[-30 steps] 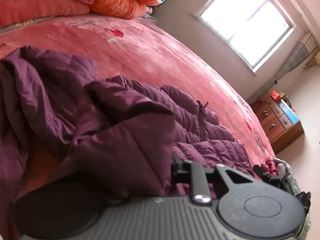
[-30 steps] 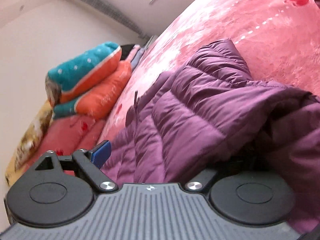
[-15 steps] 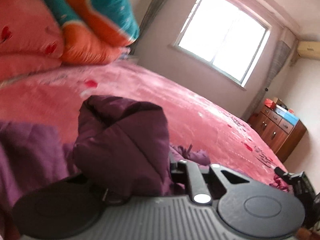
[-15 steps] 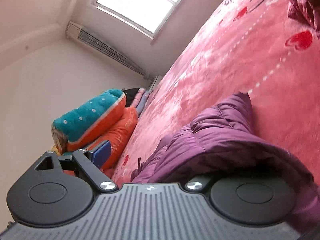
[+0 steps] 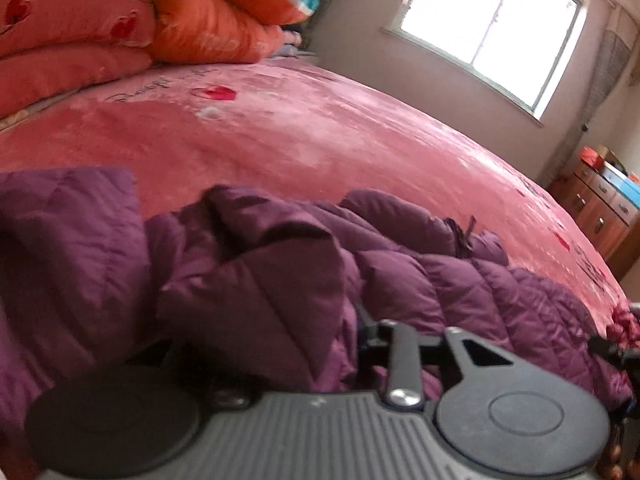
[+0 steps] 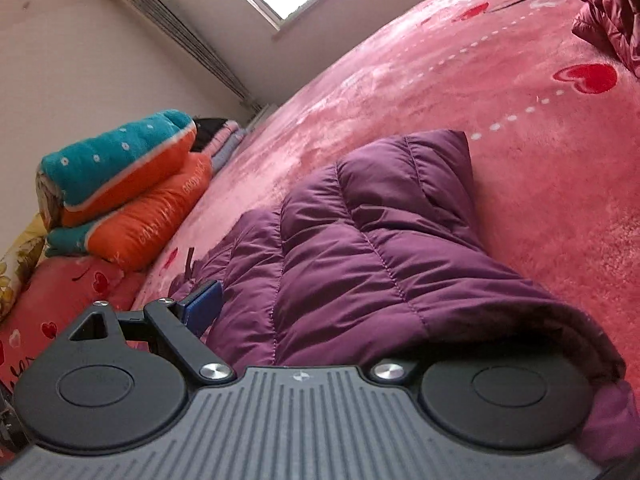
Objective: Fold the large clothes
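Pink bedspread (image 5: 320, 140) under purple jacket (image 6: 360, 240), bright window (image 5: 488, 28) beyond.

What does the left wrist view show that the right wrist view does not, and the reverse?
Only the left wrist view shows the wooden dresser and the left gripper, jaws opening with jacket fabric between them. Only the right wrist view shows the wall radiator, a second garment at the top right, and the right gripper. Both show the purple jacket, pink bed and stacked quilts.

Pink bed (image 5: 328, 136), purple jacket (image 5: 440, 288), folded quilts (image 6: 120, 184)
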`<action>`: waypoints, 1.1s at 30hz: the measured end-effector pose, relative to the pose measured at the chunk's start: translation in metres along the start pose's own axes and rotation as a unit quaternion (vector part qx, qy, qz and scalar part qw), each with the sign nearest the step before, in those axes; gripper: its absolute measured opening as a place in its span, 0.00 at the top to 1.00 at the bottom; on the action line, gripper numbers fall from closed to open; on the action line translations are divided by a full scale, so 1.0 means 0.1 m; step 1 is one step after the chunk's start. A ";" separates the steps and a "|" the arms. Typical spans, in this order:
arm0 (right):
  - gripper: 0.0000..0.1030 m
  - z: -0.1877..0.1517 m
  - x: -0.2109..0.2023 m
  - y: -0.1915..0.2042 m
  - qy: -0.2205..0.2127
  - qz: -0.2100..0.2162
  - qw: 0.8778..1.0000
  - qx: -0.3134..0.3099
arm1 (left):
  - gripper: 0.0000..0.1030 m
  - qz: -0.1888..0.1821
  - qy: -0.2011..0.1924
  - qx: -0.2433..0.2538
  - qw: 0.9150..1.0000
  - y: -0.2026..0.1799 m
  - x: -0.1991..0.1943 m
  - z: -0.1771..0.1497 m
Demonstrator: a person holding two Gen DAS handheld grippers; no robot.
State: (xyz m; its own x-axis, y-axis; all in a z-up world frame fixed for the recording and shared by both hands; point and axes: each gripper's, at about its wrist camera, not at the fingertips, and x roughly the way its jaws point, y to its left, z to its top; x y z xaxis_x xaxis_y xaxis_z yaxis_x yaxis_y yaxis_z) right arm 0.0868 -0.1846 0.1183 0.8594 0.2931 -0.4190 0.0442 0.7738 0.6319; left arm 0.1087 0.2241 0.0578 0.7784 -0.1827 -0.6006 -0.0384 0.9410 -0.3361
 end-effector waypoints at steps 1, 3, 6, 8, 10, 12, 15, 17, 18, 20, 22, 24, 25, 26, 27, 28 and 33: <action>0.00 0.02 -0.02 0.01 0.006 -0.001 1.000 -0.002 | 0.60 0.000 -0.005 -0.004 1.000 0.03 -0.05 0.01; 0.00 0.01 -0.06 0.04 0.015 -0.004 1.000 -0.005 | 0.54 0.007 -0.021 -0.004 1.000 0.05 -0.18 0.06; 0.00 -0.02 -0.18 0.07 0.025 -0.012 1.000 0.000 | 0.46 0.029 -0.052 -0.002 0.998 0.08 -0.33 0.16; 0.00 -0.09 -0.28 0.06 0.034 -0.017 0.999 0.009 | 0.43 0.044 -0.074 -0.007 0.996 0.12 -0.45 0.23; 0.00 -0.12 -0.41 0.08 0.040 -0.027 0.999 0.006 | 0.43 0.055 -0.101 -0.010 0.993 0.15 -0.61 0.28; 0.00 -0.18 -0.50 0.10 0.049 -0.036 0.998 -0.012 | 0.42 0.053 -0.121 -0.010 0.991 0.16 -0.73 0.33; 0.00 -0.28 -0.64 0.24 0.058 -0.052 0.996 -0.053 | 0.43 0.012 -0.115 -0.006 0.993 0.10 -0.75 0.36; 0.00 -0.33 -0.71 0.37 0.051 -0.056 0.993 -0.092 | 0.46 -0.004 -0.104 0.005 0.995 0.02 -0.70 0.32; 0.00 -0.34 -0.75 0.47 0.036 -0.056 0.991 -0.118 | 0.49 -0.007 -0.095 0.015 0.995 -0.03 -0.66 0.30; 0.00 -0.33 -0.78 0.66 -0.002 -0.054 0.984 -0.169 | 0.53 -0.007 -0.079 0.029 0.996 -0.10 -0.56 0.24; 0.00 -0.30 -0.66 0.77 -0.022 -0.065 0.974 -0.216 | 0.55 0.000 -0.068 0.036 0.997 -0.13 -0.46 0.19; 0.00 -0.24 -0.45 0.80 -0.020 -0.086 0.968 -0.234 | 0.57 0.014 -0.058 0.055 0.997 -0.18 -0.37 0.13; 0.00 -0.22 -0.33 0.79 -0.018 -0.092 0.965 -0.243 | 0.58 0.024 -0.052 0.064 0.996 -0.20 -0.32 0.11; 0.00 -0.20 -0.18 0.79 -0.016 -0.105 0.959 -0.263 | 0.60 0.031 -0.047 0.069 0.996 -0.20 -0.32 0.08; 0.00 -0.20 -0.08 0.79 -0.014 -0.117 0.953 -0.281 | 0.61 0.038 -0.042 0.073 0.996 -0.20 -0.28 0.06; 0.00 -0.19 0.05 0.79 -0.008 -0.131 0.945 -0.298 | 0.61 0.041 -0.038 0.075 0.996 -0.20 -0.24 0.04; 0.00 -0.13 0.45 0.64 0.020 -0.162 0.934 -0.318 | 0.61 0.048 -0.019 0.072 0.996 -0.17 -0.11 -0.03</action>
State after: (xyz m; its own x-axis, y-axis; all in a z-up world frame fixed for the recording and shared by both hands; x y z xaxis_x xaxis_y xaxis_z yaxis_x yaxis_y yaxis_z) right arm 0.1218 -0.1142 0.1313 0.8331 -0.0042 -0.5531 -0.0231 0.9988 -0.0424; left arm 0.0986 0.2095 0.0678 0.7992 -0.0805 -0.5956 -0.0263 0.9853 -0.1685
